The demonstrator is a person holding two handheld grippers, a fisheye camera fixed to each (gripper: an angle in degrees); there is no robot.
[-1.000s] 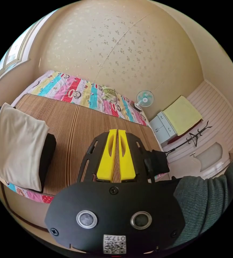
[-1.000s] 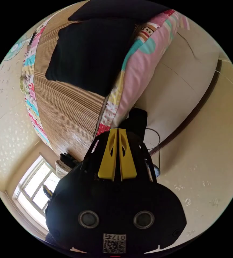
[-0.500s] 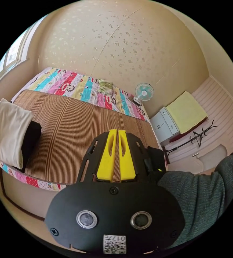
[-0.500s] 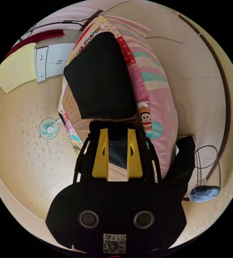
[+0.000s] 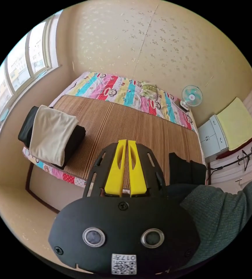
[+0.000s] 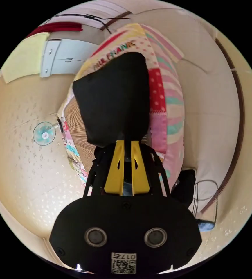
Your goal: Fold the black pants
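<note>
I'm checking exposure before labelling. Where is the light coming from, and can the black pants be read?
Left gripper view: daylight enters through the window, bright but not washed out; the mat is evenly lit. Right gripper view: the black pants are a flat dark shape, folds unreadable; fisheye bends the edges.

You face bed with striped bamboo mat (image 5: 123, 125) over cartoon-print sheet (image 5: 114, 90). Cream folded cloth (image 5: 52, 133) tops dark pile at mat corner. Small fan (image 5: 192, 96) beside white cabinet (image 5: 213, 138); window (image 5: 18, 66) at your left.
</note>
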